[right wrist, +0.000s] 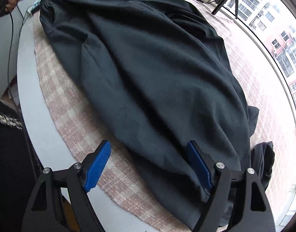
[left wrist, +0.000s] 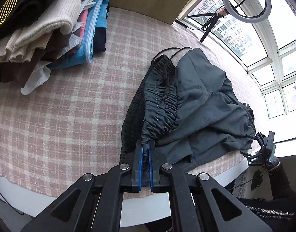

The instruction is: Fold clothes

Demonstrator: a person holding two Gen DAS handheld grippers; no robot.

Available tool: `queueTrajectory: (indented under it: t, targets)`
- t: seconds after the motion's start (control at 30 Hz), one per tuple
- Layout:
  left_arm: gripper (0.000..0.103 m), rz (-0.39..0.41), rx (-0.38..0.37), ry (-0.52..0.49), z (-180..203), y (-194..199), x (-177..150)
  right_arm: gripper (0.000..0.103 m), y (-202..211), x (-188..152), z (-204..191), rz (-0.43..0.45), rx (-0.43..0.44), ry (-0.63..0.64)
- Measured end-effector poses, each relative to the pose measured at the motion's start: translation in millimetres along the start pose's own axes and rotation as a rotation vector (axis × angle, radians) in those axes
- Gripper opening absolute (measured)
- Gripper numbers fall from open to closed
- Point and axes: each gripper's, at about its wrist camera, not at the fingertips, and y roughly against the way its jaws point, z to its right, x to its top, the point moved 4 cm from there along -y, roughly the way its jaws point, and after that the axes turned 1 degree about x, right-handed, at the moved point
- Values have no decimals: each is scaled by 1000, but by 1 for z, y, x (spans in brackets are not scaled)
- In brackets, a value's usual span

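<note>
On a checked tablecloth (left wrist: pixel 66 96) by a bright window, dark trousers (right wrist: pixel 148 73) are spread, their waistband (left wrist: pixel 159 100) pinched in the closed left gripper (left wrist: pixel 145 145); the right gripper (right wrist: pixel 148 160), open, straddles the soft, light, limp hem.

One pair of dark grey trousers (left wrist: pixel 202 104) spread on the desk (left wrist: pixel 151 208), with two black drawstrings (left wrist: pixel 165 54) at the waistband. One checked pink cloth (left wrist: pixel 60 106) over the desk. One heap of folded clothes (left wrist: pixel 43 29), number of pieces impossible to tell. One ring light (left wrist: pixel 246 2) by the window. Two grippers: left gripper (left wrist: pixel 146 145) and right gripper (right wrist: pixel 148 154), each with two blue pads (right wrist: pixel 98 166). One smaller dark garment (right wrist: pixel 264 164) at the desk's edge.
</note>
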Motion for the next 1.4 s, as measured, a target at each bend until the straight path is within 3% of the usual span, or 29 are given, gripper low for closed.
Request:
queueTrajectory:
  t: [0.03,0.07,0.1,0.13,0.23,0.33,0.43,0.53,0.63,0.77,0.97,1.07,1.17,1.23,1.33,1.4]
  targets:
    - [4,-9,4,7,0,-3,-4,77,-3,-2,-4,0,-23,24]
    - [4,-18,7,13,-1,-6,-7,68,-6,-3,-9,0,-45,49]
    - [4,-15,13,15,1,-7,-2,44,-5,-2,-7,-2,-43,37]
    - [4,-10,20,17,3,-8,5,2,-2,1,0,-5,-23,0]
    - [4,38,51,-50,26,5,52,2,24,12,38,49,-32,-95]
    - [4,136,56,-147,61,46,114,2,70,37,88,122,-111,-176]
    - [5,236,47,-226,92,102,162,2,135,86,166,260,-205,-291]
    - [7,300,47,-268,96,147,177,2,184,116,196,410,-225,-381]
    - [7,302,74,-287,79,161,165,2,211,117,185,485,-168,-411]
    - [8,202,152,-250,21,131,112,2,162,117,116,408,-50,-376]
    - [9,-84,308,-58,-98,30,16,3,19,105,-16,73,237,-271]
    - [5,-138,374,-33,-116,8,-5,6,-3,102,-44,-54,305,-219]
    - [9,-131,394,-22,-119,8,-14,13,19,104,-33,-39,336,-188]
    - [8,-78,388,-19,-106,22,-7,30,43,106,-15,14,370,-192]
    - [8,-2,373,-50,-68,41,7,44,58,117,51,102,296,-289]
    - [8,46,357,-118,-28,49,22,44,53,117,106,111,193,-396]
